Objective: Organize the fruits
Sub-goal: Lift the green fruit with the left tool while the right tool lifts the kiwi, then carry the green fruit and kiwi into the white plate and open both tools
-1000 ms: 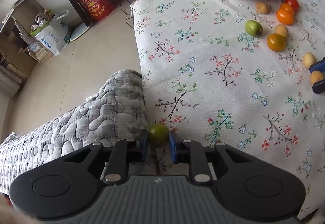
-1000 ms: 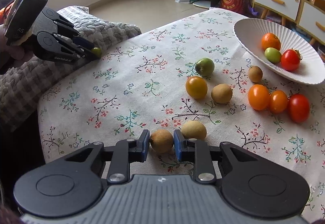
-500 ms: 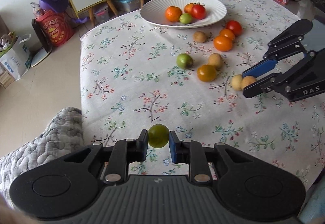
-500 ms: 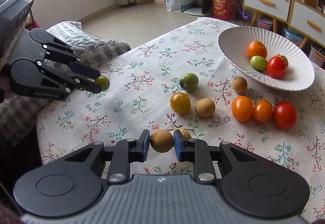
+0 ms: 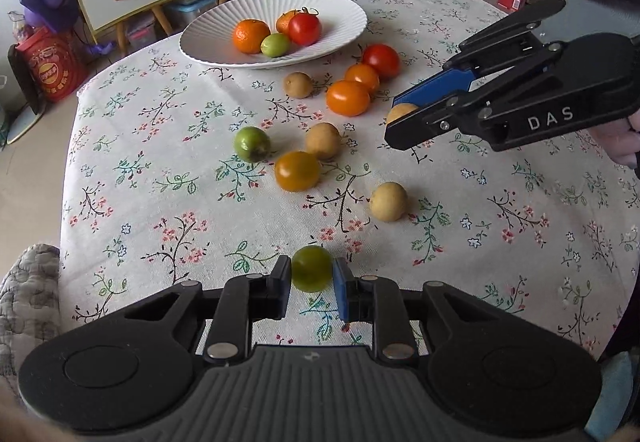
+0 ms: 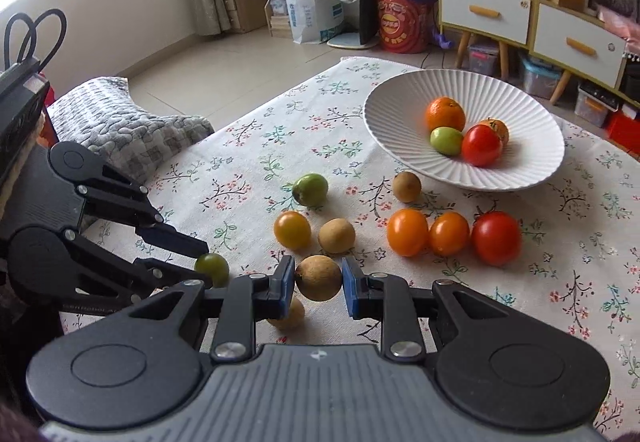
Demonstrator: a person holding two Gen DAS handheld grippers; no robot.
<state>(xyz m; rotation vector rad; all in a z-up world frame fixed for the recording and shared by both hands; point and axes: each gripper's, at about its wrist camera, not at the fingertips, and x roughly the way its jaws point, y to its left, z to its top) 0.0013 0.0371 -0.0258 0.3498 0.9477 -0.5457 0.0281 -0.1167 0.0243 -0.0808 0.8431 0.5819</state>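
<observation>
- Swung since the earlier frame from sofa edge to over the table: left gripper [image 5: 311, 282], clamped on small round green fruit [image 5: 311, 268].
- Right gripper [image 6: 319, 284]: gripping round brown fruit [image 6: 319, 278], raised above floral tablecloth [image 5: 160, 145].
- Step: carrying; next, likely release into white ribbed plate [image 6: 400, 97].

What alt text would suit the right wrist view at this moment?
The right claw grips a brown round fruit above a floral tablecloth, while the left claw beside it holds a small green fruit. Ahead, loose tomatoes and brown fruits lie before a white ribbed plate of fruit.
</observation>
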